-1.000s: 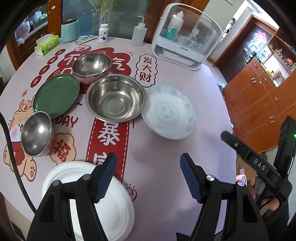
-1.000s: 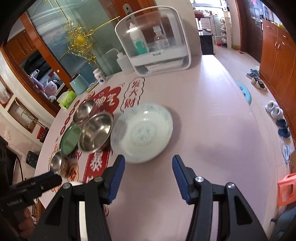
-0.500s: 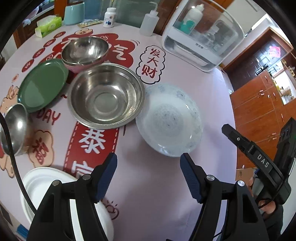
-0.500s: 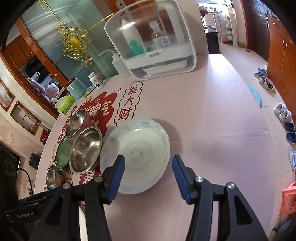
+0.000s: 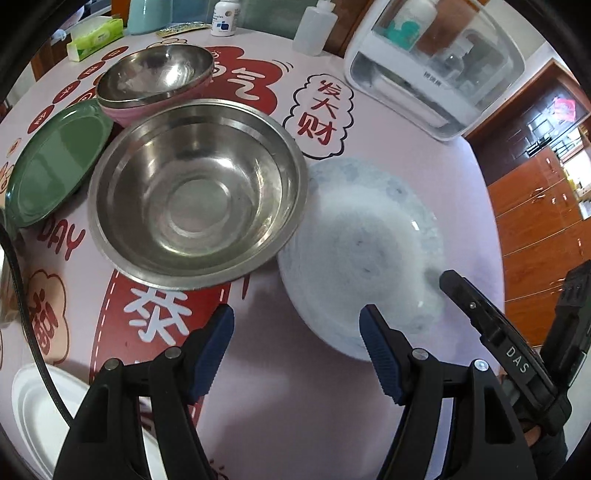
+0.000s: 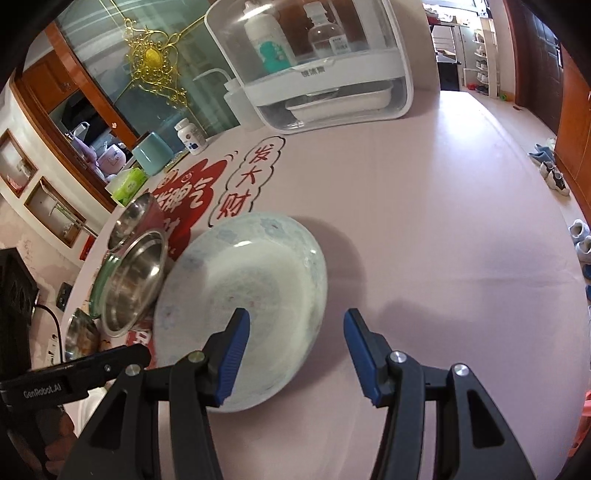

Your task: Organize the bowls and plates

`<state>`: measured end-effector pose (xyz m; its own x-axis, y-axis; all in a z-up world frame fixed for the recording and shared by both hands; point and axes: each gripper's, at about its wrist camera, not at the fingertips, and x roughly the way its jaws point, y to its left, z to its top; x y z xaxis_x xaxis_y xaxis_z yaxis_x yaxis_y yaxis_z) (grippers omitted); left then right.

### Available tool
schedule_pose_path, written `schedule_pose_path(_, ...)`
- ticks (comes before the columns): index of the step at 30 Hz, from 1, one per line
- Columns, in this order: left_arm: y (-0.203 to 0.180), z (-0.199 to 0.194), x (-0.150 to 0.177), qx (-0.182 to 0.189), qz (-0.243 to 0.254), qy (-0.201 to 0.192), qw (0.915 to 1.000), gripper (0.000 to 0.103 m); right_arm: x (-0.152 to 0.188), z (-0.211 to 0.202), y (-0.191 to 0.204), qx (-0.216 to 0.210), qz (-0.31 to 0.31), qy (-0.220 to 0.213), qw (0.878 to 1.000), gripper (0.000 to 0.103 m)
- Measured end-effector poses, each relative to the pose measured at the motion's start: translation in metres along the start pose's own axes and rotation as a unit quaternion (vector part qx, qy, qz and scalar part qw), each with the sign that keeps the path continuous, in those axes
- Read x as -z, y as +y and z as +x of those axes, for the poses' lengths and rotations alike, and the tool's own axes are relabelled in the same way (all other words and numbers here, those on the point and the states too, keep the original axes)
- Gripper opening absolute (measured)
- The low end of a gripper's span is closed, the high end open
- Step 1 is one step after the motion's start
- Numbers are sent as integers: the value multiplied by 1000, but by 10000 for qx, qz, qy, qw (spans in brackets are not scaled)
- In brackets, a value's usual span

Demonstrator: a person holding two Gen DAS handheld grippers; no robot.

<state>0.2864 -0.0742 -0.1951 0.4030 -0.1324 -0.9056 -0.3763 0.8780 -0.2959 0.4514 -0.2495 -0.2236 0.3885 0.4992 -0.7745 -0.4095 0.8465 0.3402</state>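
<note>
A white dish with a faint blue pattern point(image 5: 358, 251) point(image 6: 251, 295) lies on the pink tablecloth, right of a large steel bowl point(image 5: 199, 192) point(image 6: 133, 280). My left gripper point(image 5: 295, 321) hovers open over bare cloth, its right fingertip in front of the dish's near rim. In the right wrist view, my right gripper point(image 6: 295, 321) is open and empty. Its left finger is over the dish, and the dish's right rim shows in the gap. Farther left sit a green plate point(image 5: 55, 166) and a smaller steel bowl point(image 5: 155, 74) nested in a pink bowl point(image 5: 125, 112). A white plate point(image 5: 40, 406) lies at the near left.
A white box with a clear lid point(image 5: 436, 74) point(image 6: 317, 74) stands at the back with a squeeze bottle point(image 5: 314, 29), pill bottle point(image 6: 190, 136), teal cup point(image 6: 151, 155) and tissue box point(image 5: 96, 38). Another small steel bowl point(image 6: 79, 332) sits far left. Bare cloth point(image 6: 424, 221) spreads right of the dish.
Both grippers have sunk toward the table and come closer to the patterned dish, which now looks much larger. Their jaws stand as wide as before.
</note>
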Motion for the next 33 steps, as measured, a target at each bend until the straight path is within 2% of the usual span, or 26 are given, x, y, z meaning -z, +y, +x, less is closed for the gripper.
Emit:
schedule_pose_path(9,-1,24,-10,-149,60,-6,9999,69,4,12,-16,-138,297,-91,9994,53)
schedule_pose_path(12,-1,29,-12,-191,64,-58,9998,69,5,17,-13,-195,252,-108,9994,44)
schedule_pose_path(21,-1,42,-18,-283,116,-129,9994,59,8,25,-15,-191,353,-188,9990,20)
schedule_pose_path(26,0,43,-23,-310,129,-215,9992,54,8,27,-15,-248,370,-188,9988,17)
schedule_pose_path(33,-2,45,-25,-436,216,-419,9979,39,8,30,-14,-322,375,-141,9987,14)
